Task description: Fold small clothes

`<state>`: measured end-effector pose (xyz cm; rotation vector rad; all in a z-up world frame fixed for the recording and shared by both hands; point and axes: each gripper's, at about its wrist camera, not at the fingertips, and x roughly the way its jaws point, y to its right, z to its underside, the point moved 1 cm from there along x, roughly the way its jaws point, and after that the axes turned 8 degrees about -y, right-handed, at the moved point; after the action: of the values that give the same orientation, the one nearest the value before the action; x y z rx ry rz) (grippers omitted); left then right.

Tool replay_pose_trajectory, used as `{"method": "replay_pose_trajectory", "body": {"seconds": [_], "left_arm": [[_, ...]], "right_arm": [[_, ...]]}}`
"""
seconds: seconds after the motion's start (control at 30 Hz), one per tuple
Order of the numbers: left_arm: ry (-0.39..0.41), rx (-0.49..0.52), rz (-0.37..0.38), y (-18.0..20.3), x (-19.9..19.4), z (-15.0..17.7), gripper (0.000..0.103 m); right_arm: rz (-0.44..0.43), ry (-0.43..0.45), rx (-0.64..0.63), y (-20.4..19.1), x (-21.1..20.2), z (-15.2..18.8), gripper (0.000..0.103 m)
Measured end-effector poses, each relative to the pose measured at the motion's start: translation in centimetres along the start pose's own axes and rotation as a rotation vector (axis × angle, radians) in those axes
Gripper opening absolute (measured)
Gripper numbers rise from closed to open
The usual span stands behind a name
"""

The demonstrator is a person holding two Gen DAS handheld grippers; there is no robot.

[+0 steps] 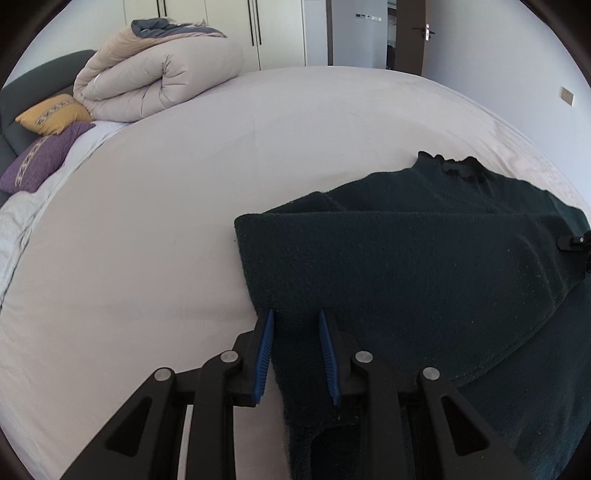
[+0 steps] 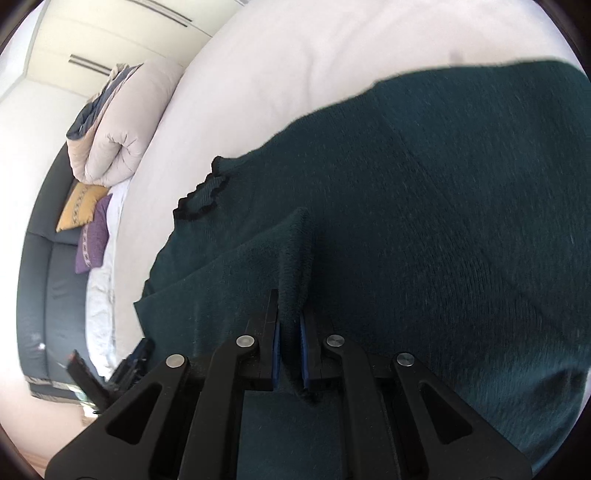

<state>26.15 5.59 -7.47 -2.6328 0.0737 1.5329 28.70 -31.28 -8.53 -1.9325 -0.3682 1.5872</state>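
A dark green knit sweater (image 1: 424, 266) lies on the white bed (image 1: 166, 221), its frilled collar (image 1: 458, 166) pointing away and one side folded over the body. My left gripper (image 1: 295, 314) is open, its blue pads either side of the sweater's near left edge. In the right wrist view the same sweater (image 2: 424, 221) fills the frame. My right gripper (image 2: 290, 306) is shut on a pinched ridge of the sweater's cloth, which stands up between the pads. The collar (image 2: 203, 197) shows at left.
A rolled beige duvet (image 1: 155, 81) lies at the bed's far left by a yellow pillow (image 1: 51, 112) and a purple pillow (image 1: 40, 158). Wardrobe doors (image 1: 229, 26) and a door (image 1: 410, 33) stand behind. A dark headboard (image 2: 55, 266) runs along the bed's left side.
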Motion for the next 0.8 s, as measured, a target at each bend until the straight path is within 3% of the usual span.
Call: {"method": "replay_pose_trajectory", "body": {"seconds": [0.13, 0.23, 0.4, 0.6, 0.67, 0.73, 0.8], "left_arm": [[-0.001, 0.023, -0.023, 0.3, 0.0, 0.2, 0.027], [0.004, 0.038, -0.034, 0.4, 0.1, 0.3, 0.027], [0.012, 0.057, -0.046, 0.5, 0.3, 0.6, 0.028], [0.016, 0.048, -0.065, 0.4, 0.3, 0.8, 0.038], [0.014, 0.051, -0.08, 0.5, -0.4, 0.8, 0.038], [0.035, 0.077, -0.125, 1.2, -1.4, 1.2, 0.037], [0.058, 0.091, -0.134, 1.9, -2.1, 1.5, 0.037]], "right_arm": [[0.052, 0.021, -0.078, -1.2, -0.6, 1.1, 0.008], [0.153, 0.034, -0.153, -2.2, -0.6, 1.3, 0.008], [0.226, 0.083, -0.145, -1.8, -0.7, -0.3, 0.008], [0.09, 0.139, -0.094, 0.7, -1.6, -0.5, 0.01], [0.121, 0.16, -0.087, 0.7, -2.7, -0.1, 0.011], [0.178, 0.241, -0.121, -0.3, -4.7, 0.8, 0.011], [0.129, 0.305, -0.173, -1.8, -6.4, 2.2, 0.011]]}}
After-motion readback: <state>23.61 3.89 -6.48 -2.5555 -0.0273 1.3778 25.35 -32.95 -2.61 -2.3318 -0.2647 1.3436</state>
